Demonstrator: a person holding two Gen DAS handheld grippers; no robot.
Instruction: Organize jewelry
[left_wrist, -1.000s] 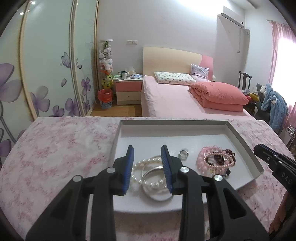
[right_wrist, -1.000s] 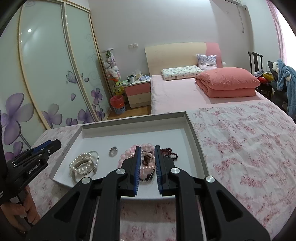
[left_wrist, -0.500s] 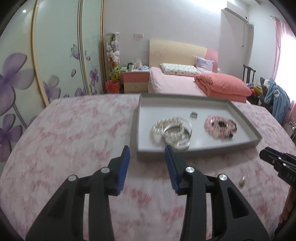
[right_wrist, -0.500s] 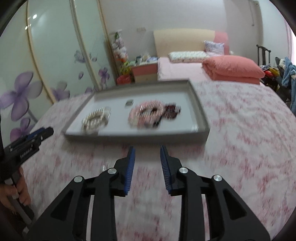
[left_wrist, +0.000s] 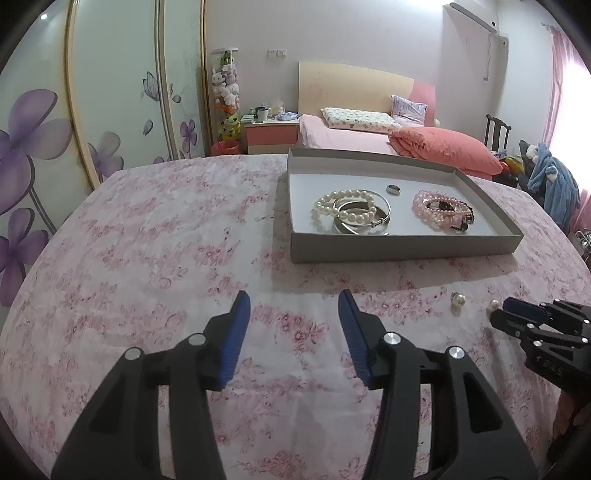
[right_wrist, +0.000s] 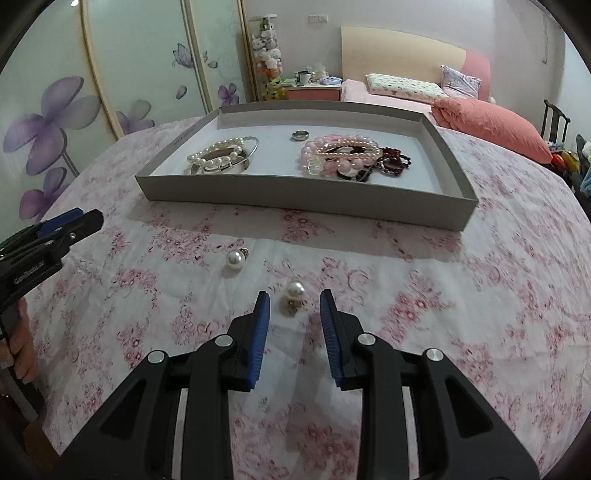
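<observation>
Grey tray (right_wrist: 306, 194) is set on the floral-clothed bench (right_wrist: 480, 295), holding a pearl bracelet (right_wrist: 218, 151) laid over silver bangles (right_wrist: 240, 162) at its left, pink bead bracelets (right_wrist: 332, 155) with a dark red one (right_wrist: 397, 160) at right, a ring (right_wrist: 300, 135) behind. Two pearl earrings are seen on the cloth outside the tray: one (right_wrist: 295, 290) just ahead of the right gripper (right_wrist: 293, 314), jaws apart, nothing clamped; the other (right_wrist: 234, 260) nearer the left gripper (left_wrist: 293, 314), jaws opening, nothing between
</observation>
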